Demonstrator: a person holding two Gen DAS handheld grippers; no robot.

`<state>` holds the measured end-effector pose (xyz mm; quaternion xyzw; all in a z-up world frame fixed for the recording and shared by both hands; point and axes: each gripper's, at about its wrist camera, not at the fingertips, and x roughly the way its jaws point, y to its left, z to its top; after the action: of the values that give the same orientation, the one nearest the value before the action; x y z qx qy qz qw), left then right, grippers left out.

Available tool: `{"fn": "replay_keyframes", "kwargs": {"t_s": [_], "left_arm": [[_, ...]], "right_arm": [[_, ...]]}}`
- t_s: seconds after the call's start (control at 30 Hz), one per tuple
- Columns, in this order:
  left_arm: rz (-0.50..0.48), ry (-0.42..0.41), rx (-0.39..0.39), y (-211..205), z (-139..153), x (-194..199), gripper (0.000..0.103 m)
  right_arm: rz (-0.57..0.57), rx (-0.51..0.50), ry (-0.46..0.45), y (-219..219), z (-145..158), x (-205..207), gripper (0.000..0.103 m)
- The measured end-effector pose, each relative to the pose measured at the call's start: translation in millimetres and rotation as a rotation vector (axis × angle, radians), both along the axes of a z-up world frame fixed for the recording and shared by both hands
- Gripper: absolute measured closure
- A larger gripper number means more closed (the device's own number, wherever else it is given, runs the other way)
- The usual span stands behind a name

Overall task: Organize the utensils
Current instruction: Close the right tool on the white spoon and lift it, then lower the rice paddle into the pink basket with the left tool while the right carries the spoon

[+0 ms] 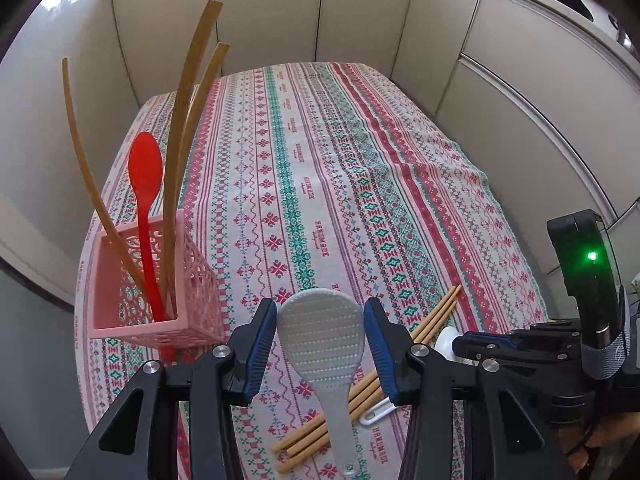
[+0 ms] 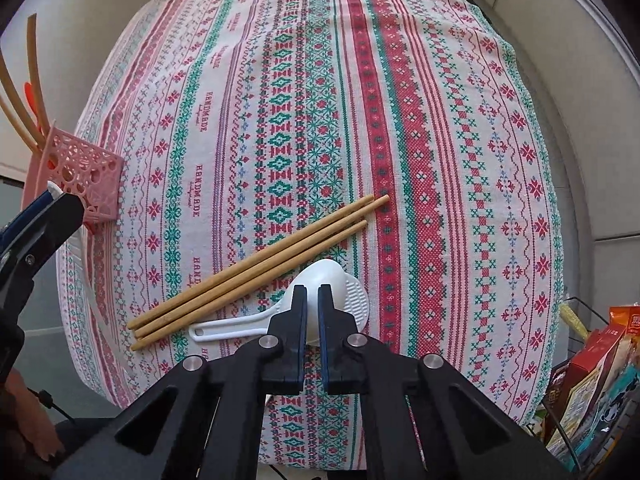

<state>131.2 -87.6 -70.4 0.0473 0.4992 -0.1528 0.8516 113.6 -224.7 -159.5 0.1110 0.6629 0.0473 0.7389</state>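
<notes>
I have the left gripper point(image 1: 320, 344) clamped across the head of a clear rice paddle point(image 1: 322, 340), its blue pads against both edges and the handle hanging down toward the cloth point(image 1: 304, 184); I judge it lifted clear of the table, though I can't be sure its tip is off the chopsticks point(image 1: 356, 396) it crosses in the left view. My right gripper point(image 2: 313, 308) has its jaws nearly together, pinched on the rim of a white paddle point(image 2: 340, 292) that lies on the cloth just beside the three chopsticks, handle pointing toward the near edge. The grip looks thin and near the bowl, so I would lift it slowly. The pink holder point(image 1: 152, 280) stands at the left side of the table and already carries a red spoon point(image 1: 145, 176) and three long bamboo utensils point(image 1: 188, 100), all upright or leaning inside it. So I read the job as somewhat over half done: four pieces are stowed, two paddles are in hand but not yet in the holder, and the three chopsticks lie untouched on the cloth. The clear paddle sits nearer the holder, so I would drop that one in first, handle down, then bring the white one across, then gather the chopsticks last.
</notes>
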Motion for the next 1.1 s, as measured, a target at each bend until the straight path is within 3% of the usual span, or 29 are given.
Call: {"fn": "replay_keyframes", "kwargs": {"t_s": [0.03, 0.1, 0.13, 0.27, 0.57, 0.73, 0.93, 1.1], "left_arm": [[0.0, 0.0, -0.002, 0, 1, 0, 0.057], [-0.001, 0.0, -0.004, 1, 1, 0, 0.057], [-0.003, 0.002, -0.004, 1, 1, 0, 0.057], [-0.004, 0.005, -0.002, 2, 1, -1, 0.057], [-0.001, -0.02, -0.006, 8, 9, -5, 0.057], [0.008, -0.07, -0.041, 15, 31, -11, 0.057], [0.032, -0.23, -0.115, 32, 79, -23, 0.057], [0.131, -0.415, -0.152, 61, 116, -29, 0.057]], "right_arm": [[0.002, -0.006, -0.004, -6, 3, -1, 0.094], [0.017, -0.024, -0.003, -7, 6, -4, 0.07], [0.025, -0.033, 0.003, -14, 2, -3, 0.066], [0.065, -0.085, 0.045, -4, -14, 0, 0.061], [0.06, -0.111, -0.008, -6, -8, -3, 0.066], [0.013, -0.045, -0.072, -33, 20, -7, 0.066], [-0.037, 0.058, -0.211, -53, 63, -11, 0.067], [-0.066, 0.11, -0.343, -52, 98, -15, 0.068]]}}
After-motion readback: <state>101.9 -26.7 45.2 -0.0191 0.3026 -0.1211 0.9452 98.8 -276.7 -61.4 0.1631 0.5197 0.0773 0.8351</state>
